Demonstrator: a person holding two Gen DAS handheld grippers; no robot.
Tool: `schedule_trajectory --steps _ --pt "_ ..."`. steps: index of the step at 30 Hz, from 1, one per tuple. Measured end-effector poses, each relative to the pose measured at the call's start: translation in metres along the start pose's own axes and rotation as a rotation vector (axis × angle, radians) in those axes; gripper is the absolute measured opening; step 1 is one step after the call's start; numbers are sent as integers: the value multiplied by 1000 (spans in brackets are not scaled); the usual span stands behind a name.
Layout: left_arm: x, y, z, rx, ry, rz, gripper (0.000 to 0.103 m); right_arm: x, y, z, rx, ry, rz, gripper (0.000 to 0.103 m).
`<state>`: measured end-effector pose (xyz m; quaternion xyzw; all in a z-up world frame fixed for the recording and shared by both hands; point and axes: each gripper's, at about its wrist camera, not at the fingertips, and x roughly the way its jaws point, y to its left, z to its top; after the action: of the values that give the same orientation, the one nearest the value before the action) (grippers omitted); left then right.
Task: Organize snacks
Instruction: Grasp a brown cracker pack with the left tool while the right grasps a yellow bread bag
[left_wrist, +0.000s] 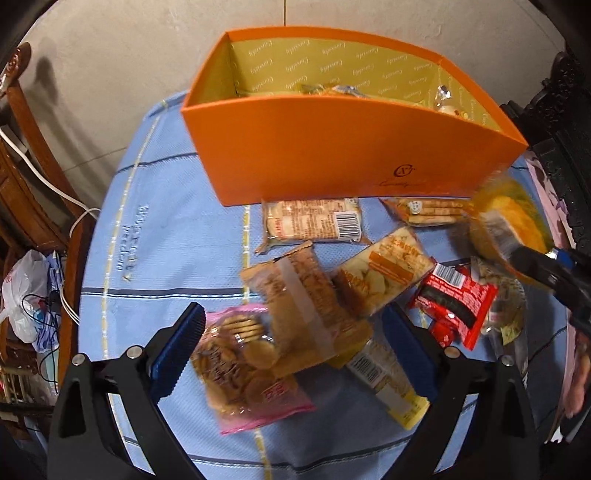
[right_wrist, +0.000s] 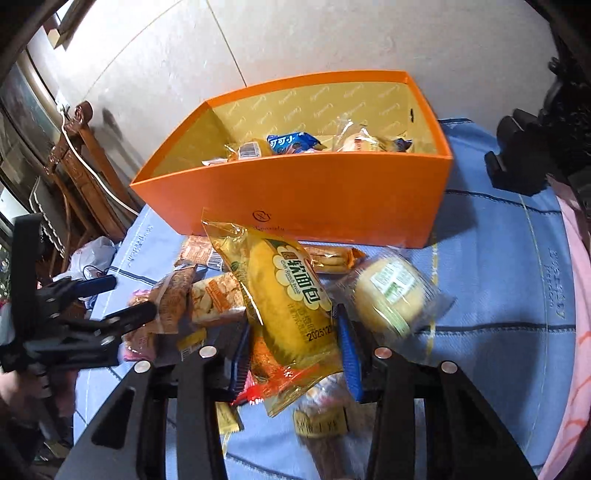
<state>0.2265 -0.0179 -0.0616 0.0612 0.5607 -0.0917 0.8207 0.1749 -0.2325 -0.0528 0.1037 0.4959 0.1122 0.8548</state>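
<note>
Your right fingers (right_wrist: 295, 354) were clamped on a yellow bread packet (right_wrist: 284, 299), the blue pads pressing its lower half from both sides while its top leaned toward the orange box (right_wrist: 295, 199). Just right of it lay a round bun in clear wrap (right_wrist: 391, 295) on the blue checked cloth (right_wrist: 498, 277) covering the surface.

Your left fingers (left_wrist: 291, 354) stood apart, low over the pile, with a pink bag of round biscuits (left_wrist: 240, 362) and a brown cracker packet (left_wrist: 299, 299) between them; neither pad pressed on either. Beyond those lay a rice cracker packet (left_wrist: 384, 273), a red packet (left_wrist: 454, 299), and a pale packet with a barcode (left_wrist: 314, 221) close against the box's front wall. Inside the box, a blue packet (right_wrist: 291, 142) and other wrapped snacks rested on the bottom.
</note>
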Motion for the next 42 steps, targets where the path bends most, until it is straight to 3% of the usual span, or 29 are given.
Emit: schedule_trajectory --steps 7,10,11,22,38,42 --pt "23 -7 8 -16 64 3 94 -17 -11 -3 19 -27 5 42" --pt "30 -4 7 -22 96 -3 69 -22 -12 -3 21 -38 13 42" --pt "32 -1 6 -27 105 -8 67 -23 -11 -3 20 -42 14 42" --pt "38 -5 14 17 98 32 73 -23 0 0 -6 -44 47 42" --pt "43 -22 13 101 103 101 58 -24 6 -1 -11 -37 50 42" --pt "55 -5 4 79 163 95 48 -26 6 0 -12 -41 50 42"
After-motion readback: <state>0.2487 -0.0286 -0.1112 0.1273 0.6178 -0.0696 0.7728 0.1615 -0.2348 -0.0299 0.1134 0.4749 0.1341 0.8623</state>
